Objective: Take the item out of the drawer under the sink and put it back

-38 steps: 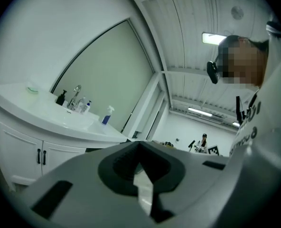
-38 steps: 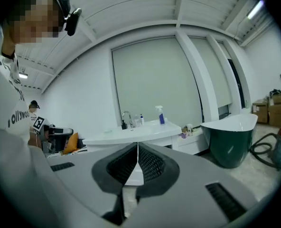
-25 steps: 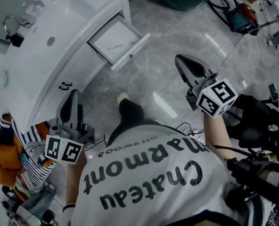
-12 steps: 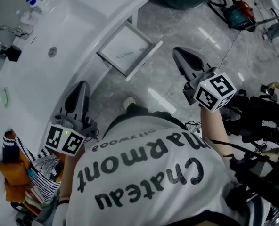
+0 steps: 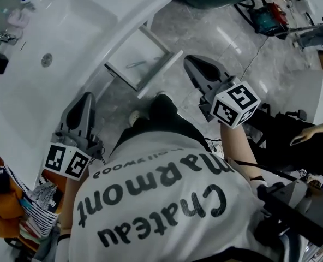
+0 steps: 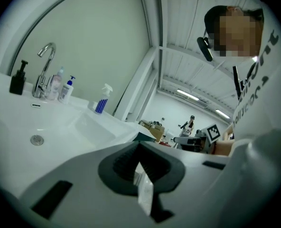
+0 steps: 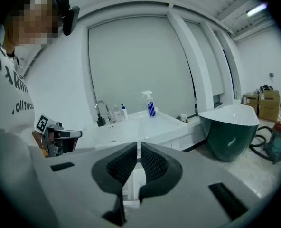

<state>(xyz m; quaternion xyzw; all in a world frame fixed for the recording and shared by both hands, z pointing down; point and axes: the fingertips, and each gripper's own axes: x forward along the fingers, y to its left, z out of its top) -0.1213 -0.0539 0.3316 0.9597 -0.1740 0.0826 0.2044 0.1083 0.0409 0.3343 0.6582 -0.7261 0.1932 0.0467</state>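
The white drawer [image 5: 162,69] under the sink [image 5: 69,31] stands pulled out. A thin pale stick-like item [image 5: 135,64] lies on its floor. My right gripper [image 5: 191,63] hovers just right of the drawer's front panel, shut and empty; in the right gripper view its pads [image 7: 126,163] meet with nothing between them. My left gripper [image 5: 83,100] is held by the sink's front edge, left of the drawer. Its jaws look shut and hold nothing [image 6: 139,159]. Neither gripper view shows the drawer.
A dark green bathtub [image 7: 230,127] stands to the right of the sink. A faucet [image 6: 43,65], a soap pump and a spray bottle [image 7: 150,104] sit on the sink's back rim. A bag with striped cloth [image 5: 17,201] is at the lower left. Tools, cables [image 5: 265,18] and another person's hand [image 5: 309,132] are on the right.
The view has swung, so sink and drawer sit nearer my grippers. My right gripper has drifted left, close to the drawer front. The drawer stays open and both jaws stay shut.
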